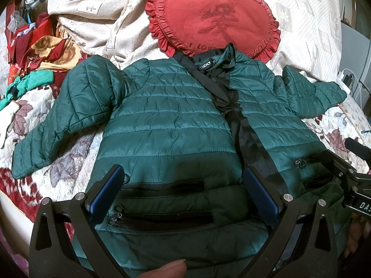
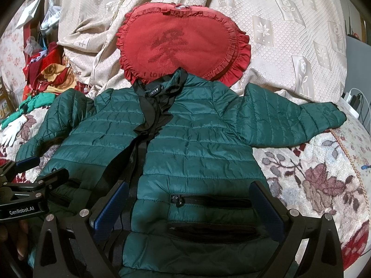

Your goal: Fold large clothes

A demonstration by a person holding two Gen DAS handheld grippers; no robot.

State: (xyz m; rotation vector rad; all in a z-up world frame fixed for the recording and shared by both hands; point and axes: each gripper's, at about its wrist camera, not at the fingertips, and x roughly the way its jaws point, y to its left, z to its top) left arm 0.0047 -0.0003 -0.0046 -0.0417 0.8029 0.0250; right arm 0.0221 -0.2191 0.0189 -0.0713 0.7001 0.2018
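Jacket (image 1: 167, 115) in quilted green lies front-up and spread flat on the floral bed cover (image 1: 69, 162), collar (image 1: 222, 55) touching the red heart cushion (image 1: 215, 16) at the far end, hem nearest both claws. Its long axis runs straight away from them, black zip band (image 2: 139, 157) down the middle. Left claw (image 1: 185, 197) hangs released over the left half's pocket zips (image 1: 162, 187), holding nothing; right claw (image 2: 190, 208) is likewise spread open over the right half's pockets (image 2: 208, 199). Each sleeve reaches outward: left sleeve (image 1: 62, 120) lies nearer the left claw, right sleeve (image 2: 289, 118) nearer the right. Folding probably starts by bringing a sleeve inward across the chest, so each claw would need to travel forward and outward to its own side
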